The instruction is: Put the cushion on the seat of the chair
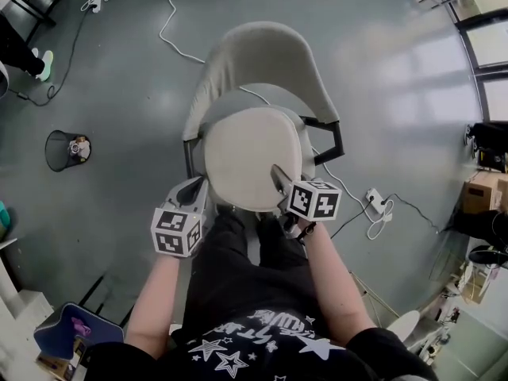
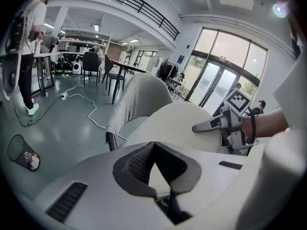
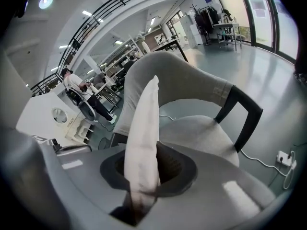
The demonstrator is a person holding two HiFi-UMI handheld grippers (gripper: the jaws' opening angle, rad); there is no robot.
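A round cream cushion (image 1: 252,159) hangs just above the grey seat (image 1: 238,101) of a beige chair (image 1: 266,58), tilted, with its near edge toward me. My left gripper (image 1: 194,190) is shut on the cushion's near left edge and my right gripper (image 1: 279,182) on its near right edge. In the left gripper view the cushion (image 2: 177,121) spreads out ahead of the left gripper (image 2: 153,150), with the right gripper (image 2: 225,123) across it. In the right gripper view the cushion (image 3: 144,133) stands edge-on in the right gripper (image 3: 146,169), above the seat (image 3: 201,135).
The chair has black arm supports (image 3: 242,114) and a curved backrest (image 3: 172,80). A mesh wastebasket (image 1: 65,149) stands on the floor to the left. White cables (image 1: 167,22) and a power strip (image 1: 373,201) lie near the chair. A person (image 2: 29,56) stands by tables far off.
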